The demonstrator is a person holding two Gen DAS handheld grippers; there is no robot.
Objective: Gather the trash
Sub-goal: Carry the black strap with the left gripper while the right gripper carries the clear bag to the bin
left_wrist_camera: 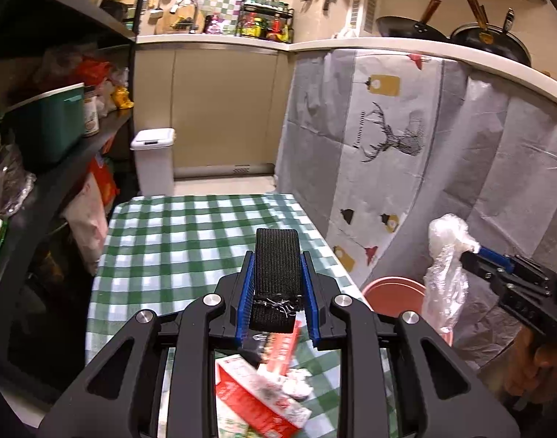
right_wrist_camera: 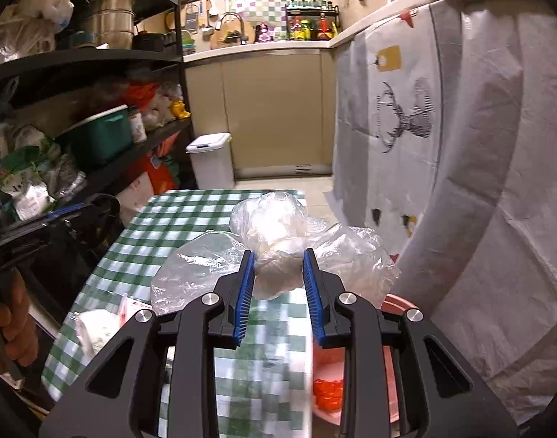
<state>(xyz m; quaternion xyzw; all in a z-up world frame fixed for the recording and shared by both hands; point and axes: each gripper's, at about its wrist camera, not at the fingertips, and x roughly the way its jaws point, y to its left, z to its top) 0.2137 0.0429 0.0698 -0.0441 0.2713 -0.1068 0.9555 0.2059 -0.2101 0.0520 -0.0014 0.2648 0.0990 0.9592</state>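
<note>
A small table [left_wrist_camera: 190,226] covered with a green-and-white checked cloth is seen in a narrow kitchen, between a dark shelf unit [left_wrist_camera: 59,138] on one side and a grey printed sheet [left_wrist_camera: 388,138] hung over the counter on the other. A white lidded bin [left_wrist_camera: 155,160] stands on the floor beyond the table's far end. A pink basin [left_wrist_camera: 393,294] is set on the floor just beside the table; something orange [right_wrist_camera: 327,394] is seen inside it.

A strip of black webbing [left_wrist_camera: 276,277] is clamped between the blue pads of the left gripper [left_wrist_camera: 277,284], the jaws being narrowly parted around it, above the table. A crumpled clear plastic bag [right_wrist_camera: 278,255] is gripped by the right gripper [right_wrist_camera: 277,281], held above the table's edge near the basin. A red-and-white carton [left_wrist_camera: 256,398] and a wad of white paper [left_wrist_camera: 296,383] are left lying on the cloth.
</note>
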